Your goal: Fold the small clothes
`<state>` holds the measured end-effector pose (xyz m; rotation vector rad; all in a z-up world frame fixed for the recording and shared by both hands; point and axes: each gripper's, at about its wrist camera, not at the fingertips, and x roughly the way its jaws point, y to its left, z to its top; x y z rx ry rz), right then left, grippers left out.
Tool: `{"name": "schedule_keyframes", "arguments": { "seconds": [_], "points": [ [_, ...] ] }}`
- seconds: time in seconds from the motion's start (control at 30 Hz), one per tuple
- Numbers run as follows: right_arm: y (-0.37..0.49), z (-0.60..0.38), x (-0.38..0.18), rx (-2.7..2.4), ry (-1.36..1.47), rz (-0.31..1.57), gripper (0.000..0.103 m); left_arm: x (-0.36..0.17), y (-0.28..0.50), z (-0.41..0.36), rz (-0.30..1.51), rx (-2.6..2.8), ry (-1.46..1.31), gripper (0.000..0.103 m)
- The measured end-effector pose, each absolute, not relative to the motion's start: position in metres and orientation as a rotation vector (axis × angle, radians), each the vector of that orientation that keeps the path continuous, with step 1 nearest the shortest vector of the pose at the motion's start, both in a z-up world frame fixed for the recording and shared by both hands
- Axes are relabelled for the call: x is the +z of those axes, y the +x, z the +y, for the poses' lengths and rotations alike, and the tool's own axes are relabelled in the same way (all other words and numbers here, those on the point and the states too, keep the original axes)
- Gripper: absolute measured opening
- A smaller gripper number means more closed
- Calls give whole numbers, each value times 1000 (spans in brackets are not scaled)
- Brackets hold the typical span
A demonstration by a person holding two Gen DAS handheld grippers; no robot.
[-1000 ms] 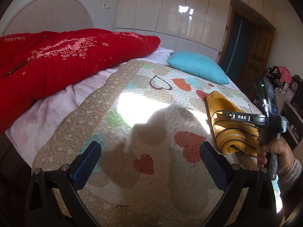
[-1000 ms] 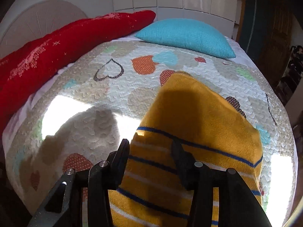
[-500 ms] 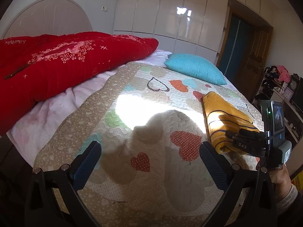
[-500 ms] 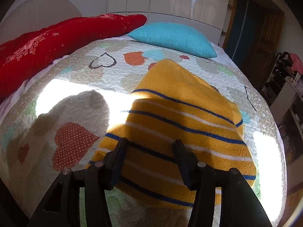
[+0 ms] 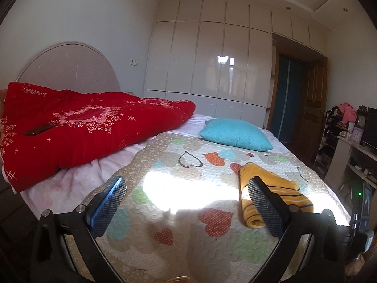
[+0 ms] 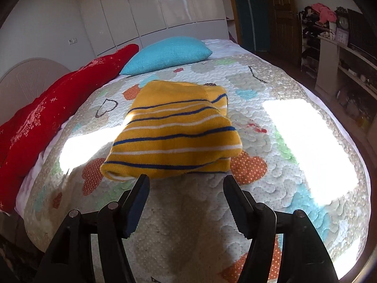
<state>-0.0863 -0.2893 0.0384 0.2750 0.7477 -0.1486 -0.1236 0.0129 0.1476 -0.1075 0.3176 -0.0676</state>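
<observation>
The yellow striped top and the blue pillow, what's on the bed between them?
Only bare heart-patterned quilt lies between the folded yellow striped knit top and the turquoise pillow, seen in the right wrist view.

The one readable word is "HAPPY", stitched in pale capitals with a small cross before it, near the upper left corner of the red quilt (image 5: 89, 127) in the left wrist view. Two clocks (image 5: 360, 120) stand on the shelf at the right, but their dials are too small to read. No other text can be read.
</observation>
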Motion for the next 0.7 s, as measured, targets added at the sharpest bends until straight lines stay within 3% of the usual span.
{"name": "schedule_keyframes", "arguments": {
  "seconds": [0.27,0.53,0.7],
  "points": [
    [-104,-299,18,-175,356,778,70,148,-104,-46,452,-165,57,103],
    [-124,-313,3,-235,397,797,73,88,-94,-73,733,-161,47,103],
    [-130,-319,-2,-254,413,804,73,69,-100,-85,792,-170,86,103]
  ]
}}
